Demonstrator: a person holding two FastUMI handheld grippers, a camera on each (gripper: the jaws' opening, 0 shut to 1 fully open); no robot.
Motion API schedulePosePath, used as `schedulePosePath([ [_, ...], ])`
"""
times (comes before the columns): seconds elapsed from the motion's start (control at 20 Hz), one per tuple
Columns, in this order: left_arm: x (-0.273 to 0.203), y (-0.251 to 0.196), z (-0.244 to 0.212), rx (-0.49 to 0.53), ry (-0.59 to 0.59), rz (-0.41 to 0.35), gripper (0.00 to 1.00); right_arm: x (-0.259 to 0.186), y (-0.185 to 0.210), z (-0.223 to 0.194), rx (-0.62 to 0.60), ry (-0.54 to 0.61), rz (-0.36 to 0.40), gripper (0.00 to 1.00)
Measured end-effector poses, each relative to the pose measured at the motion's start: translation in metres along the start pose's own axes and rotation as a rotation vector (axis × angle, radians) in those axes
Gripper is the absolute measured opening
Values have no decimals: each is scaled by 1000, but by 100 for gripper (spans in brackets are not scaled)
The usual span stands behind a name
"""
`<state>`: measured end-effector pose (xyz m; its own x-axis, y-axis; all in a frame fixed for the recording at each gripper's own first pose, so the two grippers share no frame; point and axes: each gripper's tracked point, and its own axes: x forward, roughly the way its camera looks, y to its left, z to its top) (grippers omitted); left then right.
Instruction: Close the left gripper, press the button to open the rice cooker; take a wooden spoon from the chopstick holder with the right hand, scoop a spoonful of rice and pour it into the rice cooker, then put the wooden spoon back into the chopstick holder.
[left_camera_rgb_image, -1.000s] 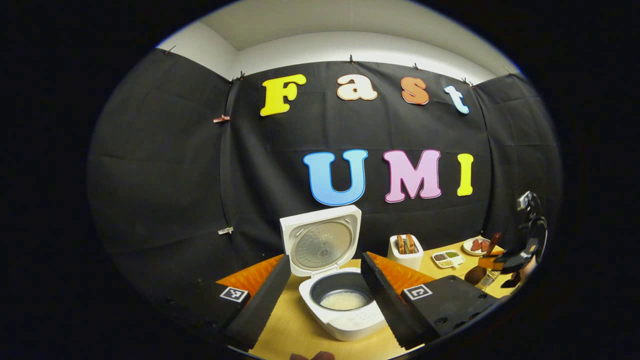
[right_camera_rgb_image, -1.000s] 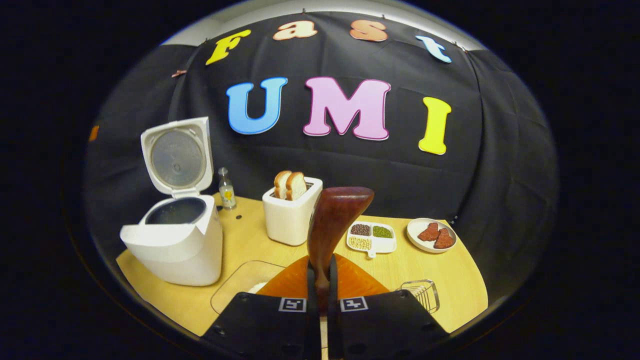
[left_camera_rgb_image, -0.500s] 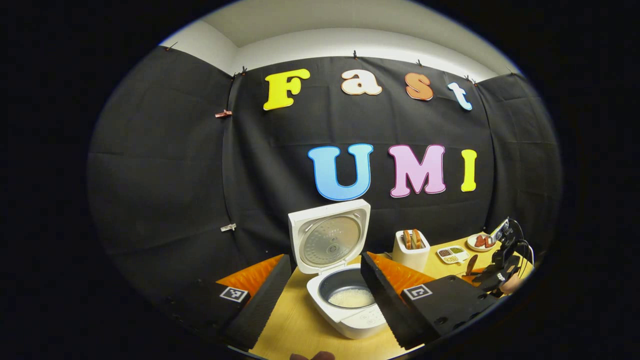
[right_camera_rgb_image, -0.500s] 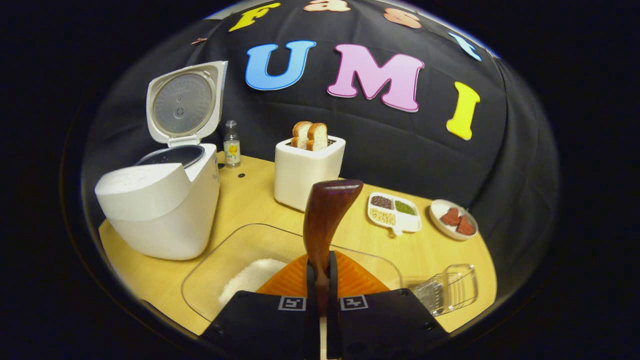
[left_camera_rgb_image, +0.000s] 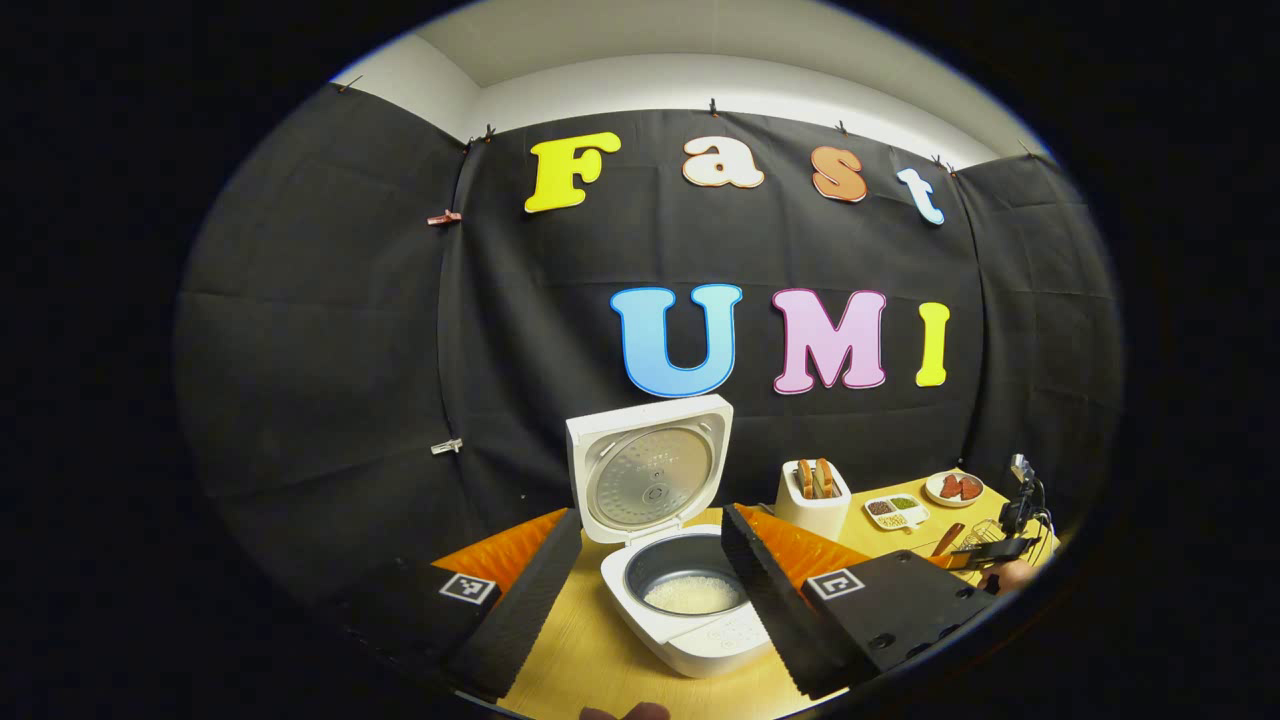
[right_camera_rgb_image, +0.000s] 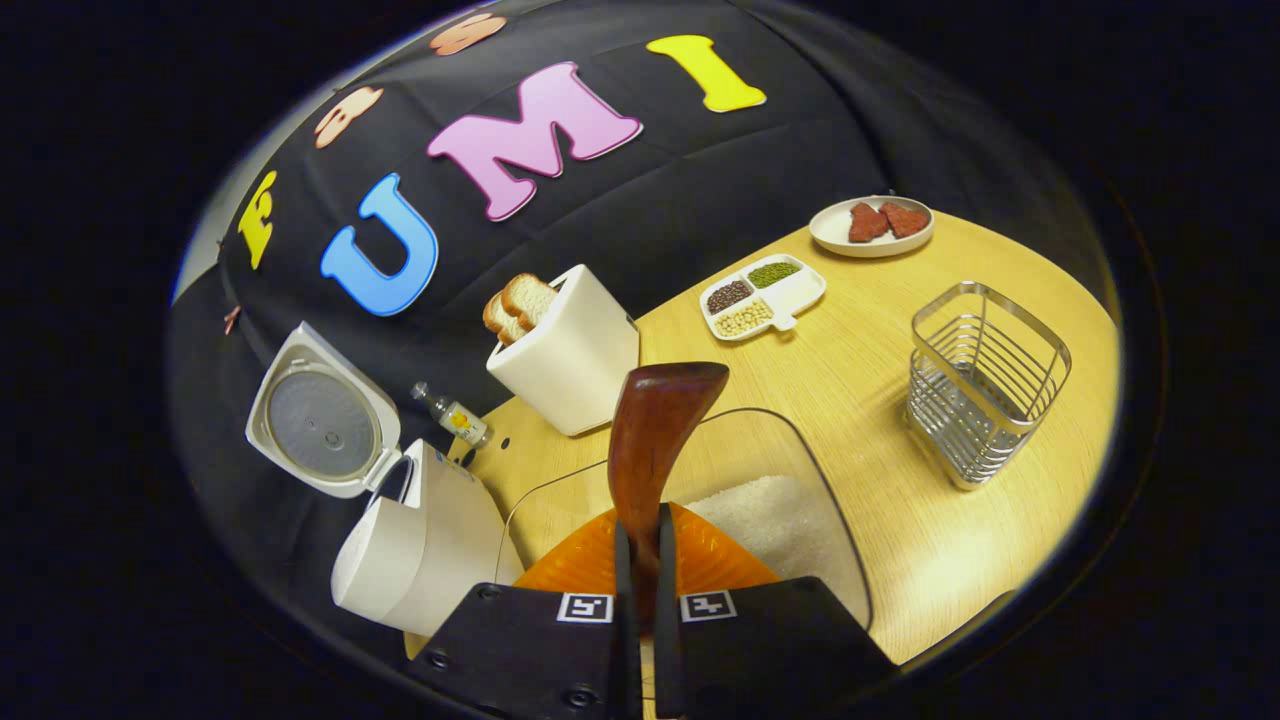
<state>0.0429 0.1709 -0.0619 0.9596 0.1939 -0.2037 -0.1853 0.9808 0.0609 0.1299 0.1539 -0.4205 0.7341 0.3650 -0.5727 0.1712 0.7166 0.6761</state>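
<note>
Right gripper (right_camera_rgb_image: 640, 560): fingers pressed together on the handle of the wooden spoon (right_camera_rgb_image: 655, 440), whose bowl stands up ahead of them, above the clear rice container (right_camera_rgb_image: 800, 470) with its heap of white rice; the wire chopstick holder (right_camera_rgb_image: 985, 385) stands upright on the table (right_camera_rgb_image: 850, 400) off to the right, apart from the spoon. Left gripper (left_camera_rgb_image: 650, 585): fingers spread wide, holding and touching nothing, with the rice cooker (left_camera_rgb_image: 690, 600) between and beyond them, lid up and rice in the pot. Toaster (right_camera_rgb_image: 570, 350) stands behind the container, near the cooker.
</note>
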Motion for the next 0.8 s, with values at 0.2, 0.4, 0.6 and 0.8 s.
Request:
schedulePosePath([
  [0.2,-1,-3,3,-2,-4,1,97,-12,-8,14,78,-20,15,10],
  [0.4,-4,-11,5,-3,-2,-8,97,-20,-14,32,216,-57,39,10],
  [0.6,-7,-19,10,5,-13,-17,97,-31,-17,44,309,-71,67,10],
  [0.8,-9,-26,14,0,-22,-28,97,-36,-21,49,348,-69,64,10],
])
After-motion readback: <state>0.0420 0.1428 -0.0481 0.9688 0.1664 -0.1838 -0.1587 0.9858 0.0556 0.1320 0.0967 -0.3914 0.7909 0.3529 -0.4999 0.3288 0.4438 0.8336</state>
